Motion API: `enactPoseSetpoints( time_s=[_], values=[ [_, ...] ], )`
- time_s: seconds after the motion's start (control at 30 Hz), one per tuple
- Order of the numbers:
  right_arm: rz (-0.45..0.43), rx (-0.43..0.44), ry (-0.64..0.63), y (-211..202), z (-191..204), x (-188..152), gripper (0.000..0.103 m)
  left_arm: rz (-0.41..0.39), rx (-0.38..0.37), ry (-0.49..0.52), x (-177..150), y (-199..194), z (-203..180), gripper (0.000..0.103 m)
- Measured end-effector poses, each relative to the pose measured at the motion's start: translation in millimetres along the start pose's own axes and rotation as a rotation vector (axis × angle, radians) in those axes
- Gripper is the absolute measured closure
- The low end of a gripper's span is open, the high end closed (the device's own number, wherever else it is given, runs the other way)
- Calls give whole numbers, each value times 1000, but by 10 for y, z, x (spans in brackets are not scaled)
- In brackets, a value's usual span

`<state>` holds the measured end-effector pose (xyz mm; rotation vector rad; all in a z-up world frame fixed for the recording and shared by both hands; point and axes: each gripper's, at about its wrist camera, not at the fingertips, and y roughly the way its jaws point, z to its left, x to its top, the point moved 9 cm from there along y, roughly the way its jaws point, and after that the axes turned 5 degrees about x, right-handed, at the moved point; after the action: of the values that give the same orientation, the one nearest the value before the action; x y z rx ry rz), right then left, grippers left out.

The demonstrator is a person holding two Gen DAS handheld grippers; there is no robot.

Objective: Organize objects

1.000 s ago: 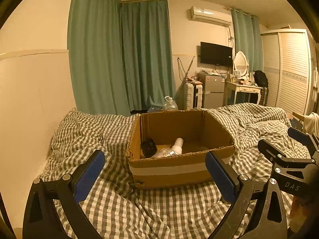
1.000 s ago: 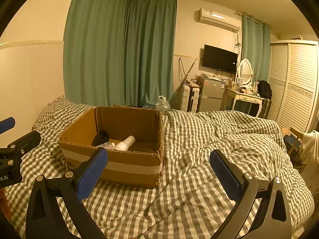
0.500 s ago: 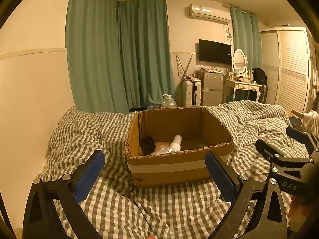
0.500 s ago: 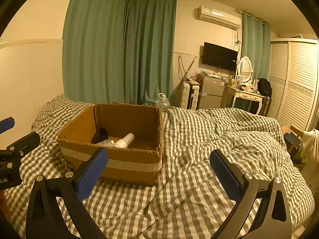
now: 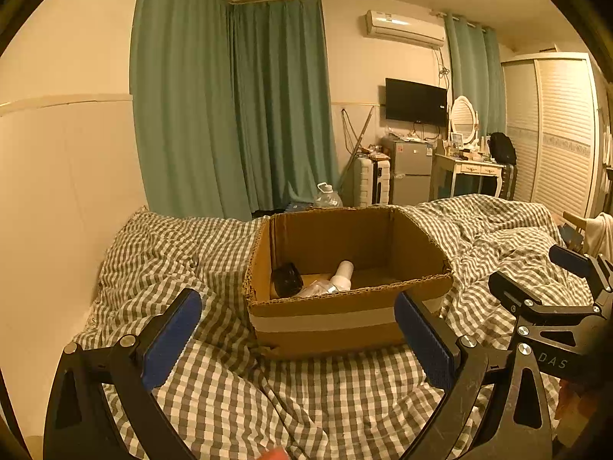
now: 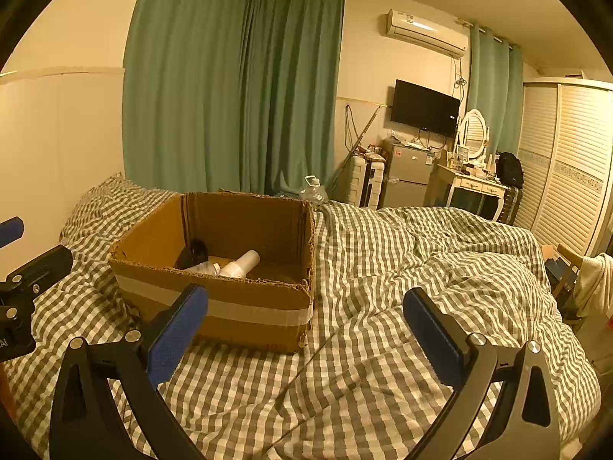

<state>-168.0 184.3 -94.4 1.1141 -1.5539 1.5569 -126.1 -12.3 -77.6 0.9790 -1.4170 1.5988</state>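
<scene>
An open cardboard box (image 5: 337, 306) stands on the checked bed cover; it also shows in the right wrist view (image 6: 245, 306). Inside lie a black round object (image 5: 286, 279), a white cylindrical bottle (image 5: 341, 274) and a clear plastic item (image 5: 315, 289). My left gripper (image 5: 298, 339) is open and empty, held above the cover in front of the box. My right gripper (image 6: 304, 331) is open and empty, to the right of the box front. Each gripper shows at the edge of the other's view.
The checked duvet (image 6: 421, 276) covers the whole bed, with folds to the right. A wall (image 5: 57, 191) borders the bed on the left. Green curtains (image 5: 237, 107), a water jug (image 5: 327, 196), a fridge (image 5: 410, 172), a dressing table (image 5: 469, 170) and a wardrobe (image 5: 555, 134) stand beyond.
Both grippers have drawn back and risen slightly; the box sits a little farther away and more of its inside shows. Both stay open and empty.
</scene>
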Motion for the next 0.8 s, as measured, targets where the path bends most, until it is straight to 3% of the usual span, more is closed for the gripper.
enactPoseSetpoints(
  time_s=[0.8],
  values=[
    [10,10,-14,49,55,-64,1,10,10,7,-70,24,5,0]
  ],
)
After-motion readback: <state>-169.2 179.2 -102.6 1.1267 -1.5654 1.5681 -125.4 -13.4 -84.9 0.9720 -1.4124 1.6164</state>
